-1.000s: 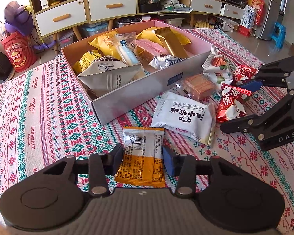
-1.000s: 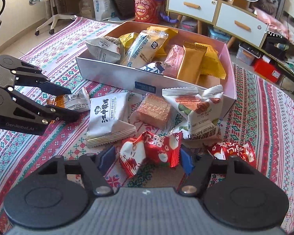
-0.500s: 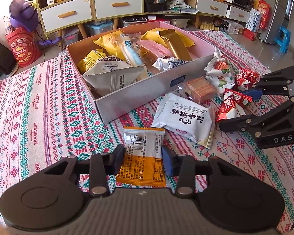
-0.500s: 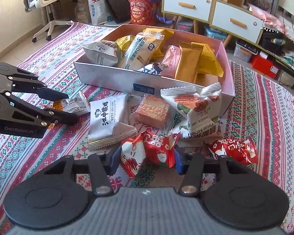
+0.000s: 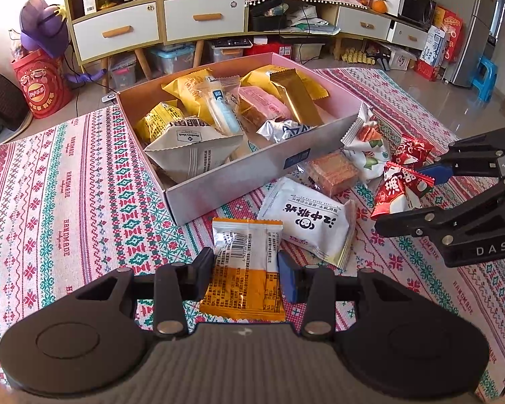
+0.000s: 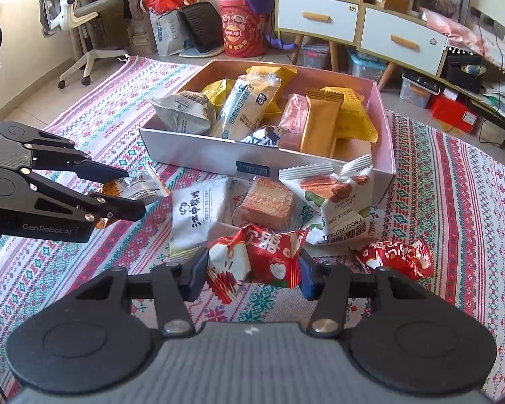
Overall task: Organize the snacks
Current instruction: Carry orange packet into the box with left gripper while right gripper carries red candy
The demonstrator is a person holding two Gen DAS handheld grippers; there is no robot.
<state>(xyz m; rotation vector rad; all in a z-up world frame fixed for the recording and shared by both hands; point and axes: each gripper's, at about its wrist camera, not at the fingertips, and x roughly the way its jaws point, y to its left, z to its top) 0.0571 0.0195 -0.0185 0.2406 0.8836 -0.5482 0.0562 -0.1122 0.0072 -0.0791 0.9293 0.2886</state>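
My left gripper (image 5: 245, 269) is shut on an orange and silver snack packet (image 5: 242, 289), its pads pressing the packet's two long edges. From the right wrist view the same gripper (image 6: 128, 190) holds that packet (image 6: 141, 185) just above the cloth. My right gripper (image 6: 252, 272) is shut on a crumpled red packet (image 6: 266, 259); the left wrist view shows it (image 5: 407, 198) at the right with the red packet (image 5: 400, 188) between its fingers. A pink and silver box (image 5: 232, 181) behind both grippers holds several packets.
Loose on the patterned cloth (image 5: 67, 202) in front of the box lie a white packet (image 5: 306, 222), a clear-wrapped wafer block (image 5: 333, 171), a pecan packet (image 5: 367, 148) and a second red packet (image 6: 397, 256). Cabinets and clutter stand on the floor beyond.
The right gripper's jaws have closed in on the red packet and squeezed it narrower. The left gripper keeps its hold on the orange and silver packet.
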